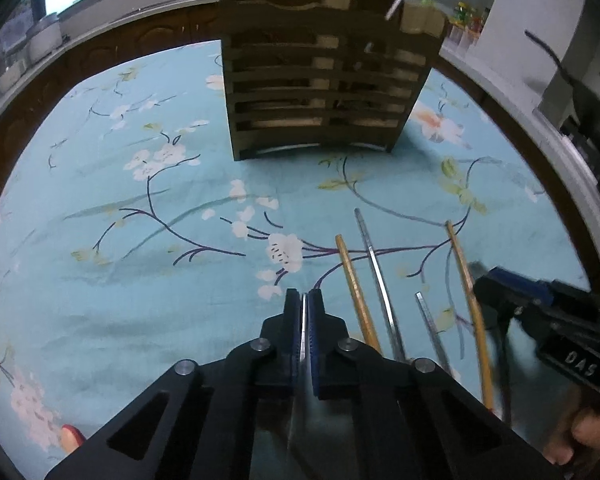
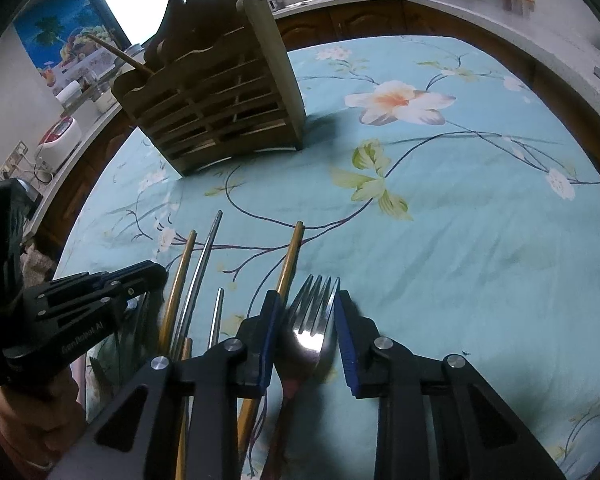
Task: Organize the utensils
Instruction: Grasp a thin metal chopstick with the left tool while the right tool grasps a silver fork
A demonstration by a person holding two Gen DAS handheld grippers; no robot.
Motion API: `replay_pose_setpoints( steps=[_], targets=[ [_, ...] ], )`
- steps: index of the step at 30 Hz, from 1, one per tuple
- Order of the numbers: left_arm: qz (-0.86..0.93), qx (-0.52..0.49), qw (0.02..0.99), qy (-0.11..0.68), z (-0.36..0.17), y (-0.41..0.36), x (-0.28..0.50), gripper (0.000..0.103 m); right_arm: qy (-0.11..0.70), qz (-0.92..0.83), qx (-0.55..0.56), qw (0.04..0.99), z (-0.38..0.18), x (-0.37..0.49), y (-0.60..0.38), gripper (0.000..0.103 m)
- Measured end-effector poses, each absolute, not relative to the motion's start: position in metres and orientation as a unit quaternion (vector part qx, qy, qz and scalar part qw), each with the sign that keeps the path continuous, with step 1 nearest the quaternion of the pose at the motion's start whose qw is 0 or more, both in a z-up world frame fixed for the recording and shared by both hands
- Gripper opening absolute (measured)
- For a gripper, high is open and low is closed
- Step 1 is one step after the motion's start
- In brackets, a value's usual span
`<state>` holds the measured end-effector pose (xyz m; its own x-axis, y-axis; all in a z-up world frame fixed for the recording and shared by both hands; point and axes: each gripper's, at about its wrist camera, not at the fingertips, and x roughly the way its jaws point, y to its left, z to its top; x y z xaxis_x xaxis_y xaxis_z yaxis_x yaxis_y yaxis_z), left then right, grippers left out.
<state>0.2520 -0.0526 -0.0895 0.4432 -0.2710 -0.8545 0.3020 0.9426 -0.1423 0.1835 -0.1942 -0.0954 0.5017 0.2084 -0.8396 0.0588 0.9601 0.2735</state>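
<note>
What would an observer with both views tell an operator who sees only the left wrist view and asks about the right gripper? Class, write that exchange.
Operator: I see the right gripper only from the side, blurred. Is it holding anything?
Observer: No. The right gripper is open, and a fork lies on the cloth between its fingers.
Operator: Which way does the fork point?
Observer: Its tines point forward, away from the gripper, roughly toward the wooden holder.
</note>
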Motion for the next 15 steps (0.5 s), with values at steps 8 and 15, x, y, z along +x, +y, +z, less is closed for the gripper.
replay_pose_setpoints(
  steps=[8,15],
  targets=[
    [-0.182,-0.032,0.859,0.477,-0.059,-0.031,0.236,0.002,0.486,0.06,0.148,0.859,-0.083,0.177,-0.192,0.022],
    [-0.189,-0.064,0.868,0.455,-0.028,-0.003,0.214,0.002,0.463,0.069,0.162,0.869,-0.06,0.171,-0.195,0.021]
  ],
)
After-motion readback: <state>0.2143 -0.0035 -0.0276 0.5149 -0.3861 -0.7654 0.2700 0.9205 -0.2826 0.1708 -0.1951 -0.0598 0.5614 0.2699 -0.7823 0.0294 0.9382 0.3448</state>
